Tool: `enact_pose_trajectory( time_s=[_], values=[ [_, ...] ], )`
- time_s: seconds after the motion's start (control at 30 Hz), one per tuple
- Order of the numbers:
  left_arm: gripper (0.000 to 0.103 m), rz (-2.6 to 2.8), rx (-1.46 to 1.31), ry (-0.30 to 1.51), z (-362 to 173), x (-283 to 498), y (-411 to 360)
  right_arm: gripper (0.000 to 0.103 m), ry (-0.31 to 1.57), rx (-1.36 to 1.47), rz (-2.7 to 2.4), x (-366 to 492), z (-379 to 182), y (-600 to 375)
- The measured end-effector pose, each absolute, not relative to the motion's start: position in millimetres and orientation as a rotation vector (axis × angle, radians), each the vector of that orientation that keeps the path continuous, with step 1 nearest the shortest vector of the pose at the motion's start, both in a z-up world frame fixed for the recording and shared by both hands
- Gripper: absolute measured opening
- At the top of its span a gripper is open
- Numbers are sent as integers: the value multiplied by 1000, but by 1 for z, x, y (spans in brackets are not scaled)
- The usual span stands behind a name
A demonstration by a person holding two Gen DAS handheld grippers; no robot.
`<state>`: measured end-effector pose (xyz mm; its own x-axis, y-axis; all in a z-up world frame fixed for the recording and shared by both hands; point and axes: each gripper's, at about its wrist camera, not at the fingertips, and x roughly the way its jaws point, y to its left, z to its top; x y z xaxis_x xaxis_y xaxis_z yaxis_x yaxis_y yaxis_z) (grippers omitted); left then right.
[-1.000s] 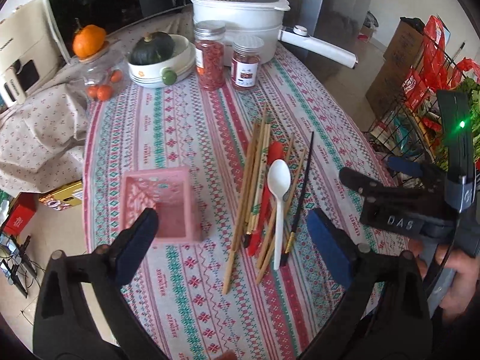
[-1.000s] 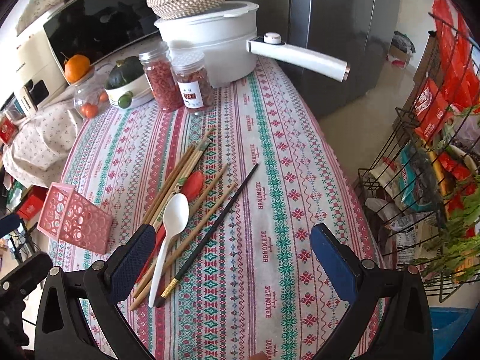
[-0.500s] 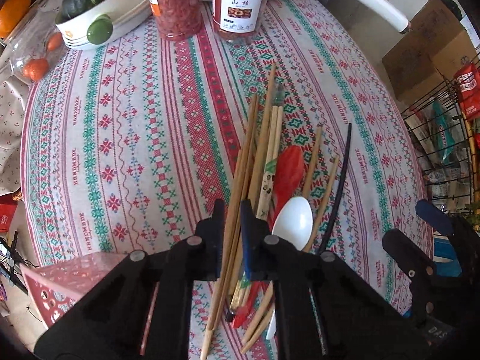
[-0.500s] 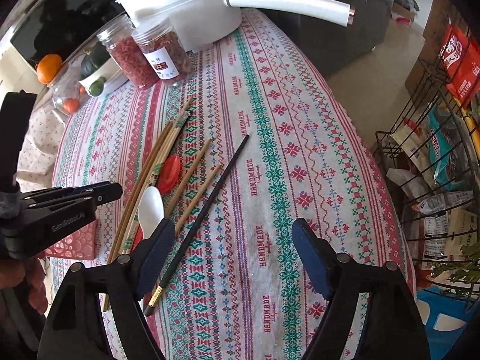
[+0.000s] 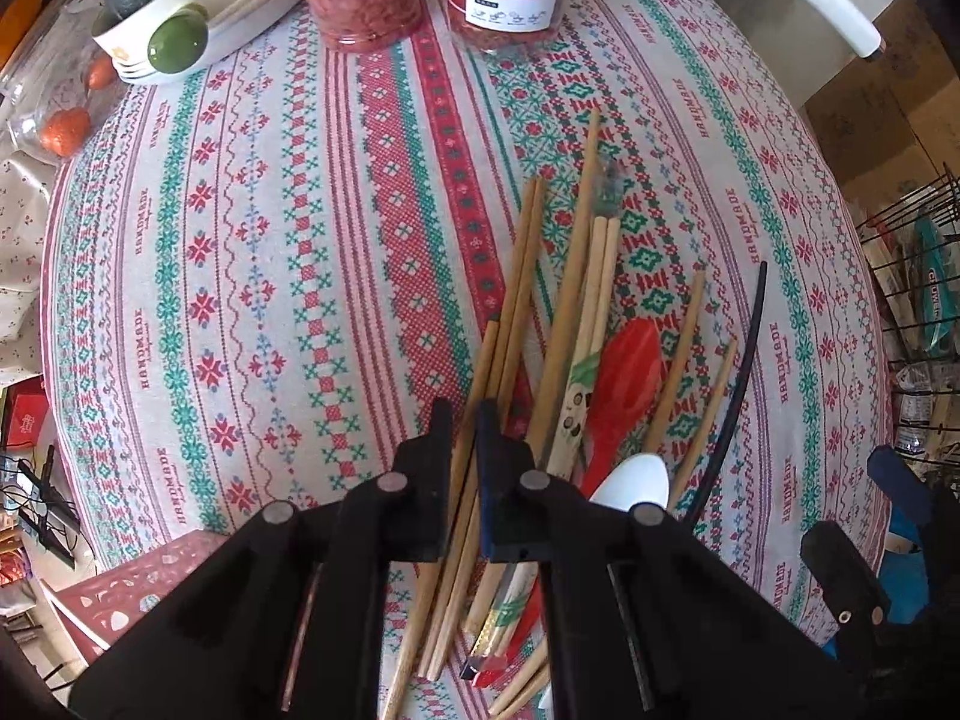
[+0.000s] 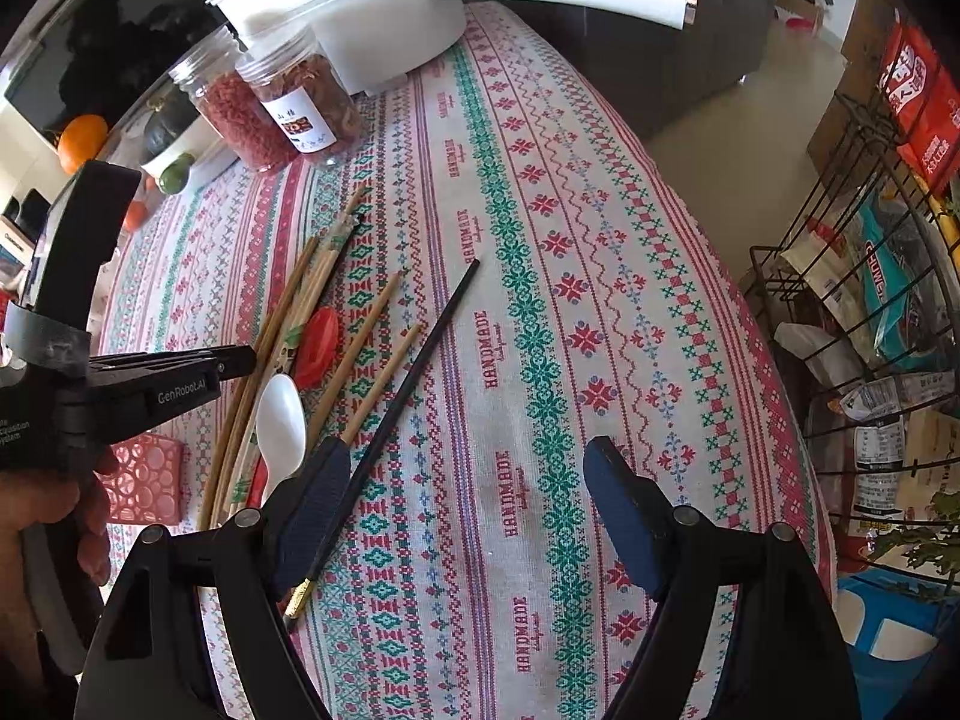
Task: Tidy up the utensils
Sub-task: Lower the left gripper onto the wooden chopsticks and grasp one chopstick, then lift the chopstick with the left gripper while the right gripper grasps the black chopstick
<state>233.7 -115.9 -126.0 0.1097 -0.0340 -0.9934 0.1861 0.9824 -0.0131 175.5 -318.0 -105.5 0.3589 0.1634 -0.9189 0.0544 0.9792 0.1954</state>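
the left gripper (image 5: 463, 420) is nearly closed around wooden chopsticks (image 5: 521, 276) in a pile near the middle of the table (image 5: 252, 252). the right gripper (image 6: 465, 516) hangs wide open, holding nothing, just right of a black chopstick (image 6: 414, 372). a pink basket (image 6: 144, 480) sits near left.

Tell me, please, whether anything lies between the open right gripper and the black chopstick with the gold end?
Nothing visible does. The black gold-ended chopstick lies apart from the pile, just inside the right gripper's left finger, bare patterned tablecloth around it.

Home kitchen: pot (image 6: 372, 18), spice jars (image 6: 300, 102), tablecloth (image 6: 540, 300).
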Motion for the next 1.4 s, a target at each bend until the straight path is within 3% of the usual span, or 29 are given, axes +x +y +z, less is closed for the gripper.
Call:
enact_pose_trajectory(
  time_s=[0.7,0.9,1.3,1.4],
  values=[
    [7,-161,213,1455,-141,232,-120,82,1213,205,72,177,-108,-315],
    [6,-234,169,1299,-97,207,-97,81,1248,246,87,186,-123,-316],
    [6,-309,94,1030,-23,110,-46,46,1283,222,88,203,-144,-286],
    [6,-303,58,995,-21,101,-33,42,1287,150,46,204,-145,-274]
  ],
)
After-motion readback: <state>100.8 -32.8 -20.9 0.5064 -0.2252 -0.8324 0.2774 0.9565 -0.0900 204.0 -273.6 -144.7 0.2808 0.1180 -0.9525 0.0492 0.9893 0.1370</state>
